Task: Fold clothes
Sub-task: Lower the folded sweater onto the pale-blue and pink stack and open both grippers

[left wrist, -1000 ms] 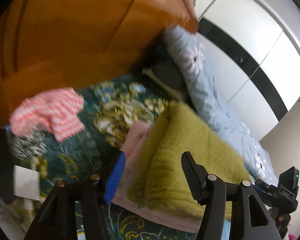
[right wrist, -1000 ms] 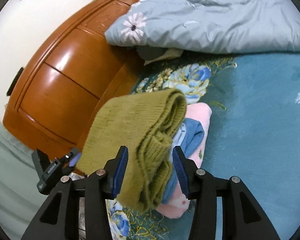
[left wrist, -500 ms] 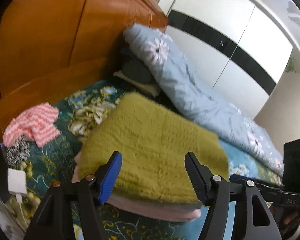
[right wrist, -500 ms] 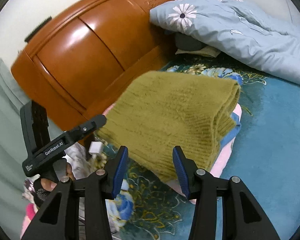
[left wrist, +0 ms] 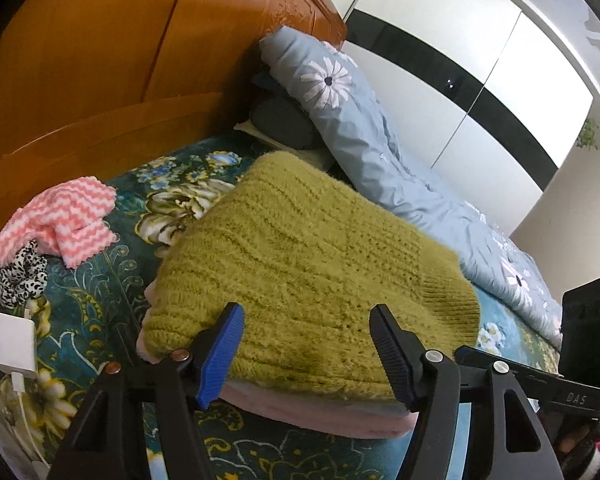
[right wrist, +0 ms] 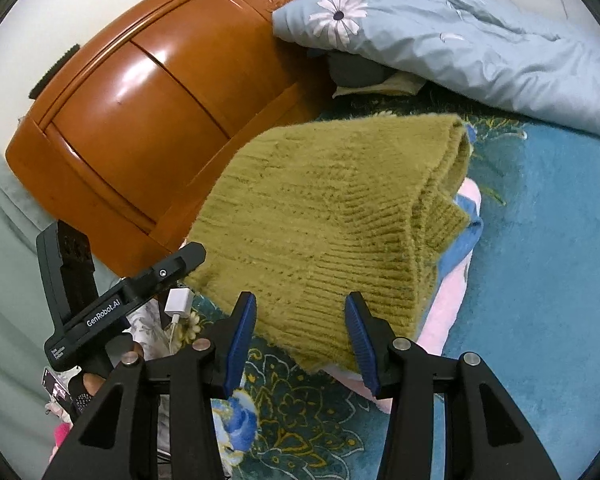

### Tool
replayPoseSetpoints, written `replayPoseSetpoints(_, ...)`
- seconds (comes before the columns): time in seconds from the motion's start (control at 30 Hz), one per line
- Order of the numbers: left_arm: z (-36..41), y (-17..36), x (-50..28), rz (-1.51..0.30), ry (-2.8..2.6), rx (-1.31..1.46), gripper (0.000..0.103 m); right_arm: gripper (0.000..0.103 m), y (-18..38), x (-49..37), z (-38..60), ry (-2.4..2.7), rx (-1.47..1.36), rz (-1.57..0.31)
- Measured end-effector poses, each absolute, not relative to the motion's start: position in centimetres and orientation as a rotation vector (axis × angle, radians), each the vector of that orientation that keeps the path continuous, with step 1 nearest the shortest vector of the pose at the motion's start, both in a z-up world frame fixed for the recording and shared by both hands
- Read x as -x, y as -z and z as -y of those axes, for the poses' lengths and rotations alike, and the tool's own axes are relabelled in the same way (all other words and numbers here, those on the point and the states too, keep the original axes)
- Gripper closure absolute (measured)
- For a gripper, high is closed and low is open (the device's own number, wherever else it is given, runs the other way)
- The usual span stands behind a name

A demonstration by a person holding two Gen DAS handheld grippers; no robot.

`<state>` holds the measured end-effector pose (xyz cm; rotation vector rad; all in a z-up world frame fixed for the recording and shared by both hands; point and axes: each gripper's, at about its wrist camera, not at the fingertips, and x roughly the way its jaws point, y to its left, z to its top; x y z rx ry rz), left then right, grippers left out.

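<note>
Left wrist view, left to right: orange wooden headboard (left wrist: 100,80) upper left, pink zigzag cloth (left wrist: 60,216) on the teal floral bedspread (left wrist: 100,280), folded olive sweater (left wrist: 312,272) centre atop a pink garment (left wrist: 320,412), blue quilt (left wrist: 380,152), white wardrobe (left wrist: 480,60) upper right. Left gripper (left wrist: 306,344) spread wide, empty, at the sweater's near edge. Right wrist view: right gripper (right wrist: 300,332) likewise wide, empty.
</note>
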<state>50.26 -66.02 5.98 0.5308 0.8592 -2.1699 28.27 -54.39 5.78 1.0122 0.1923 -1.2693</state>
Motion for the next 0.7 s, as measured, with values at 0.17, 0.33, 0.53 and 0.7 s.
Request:
replayPoseSetpoints(0.17, 64.2, -7.4, -50.3, -0.824, 2.171, -0.510, 0.034, 0.055, -7.7, -29.3, 52.1, 1.259, -0.939, -0.178)
replayPoseSetpoints(0.33, 61.3, -7.7, -50.7, -0.808, 2.095, -0.505, 0.034, 0.055, -7.9, -30.5, 48.8, 1.323, -0.876, -0.206)
replayPoseSetpoints(0.53, 56.4, -5.9, -51.4, -0.785, 2.057, -0.492, 0.031, 0.055, -5.5, -31.5, 45.1, 1.420, -0.882, -0.296)
replayPoseSetpoints(0.7, 52.8, -4.0, -51.2, -0.732, 1.999, -0.536, 0.027, 0.055, -3.3, -31.2, 42.4, 1.496, -0.934, -0.328)
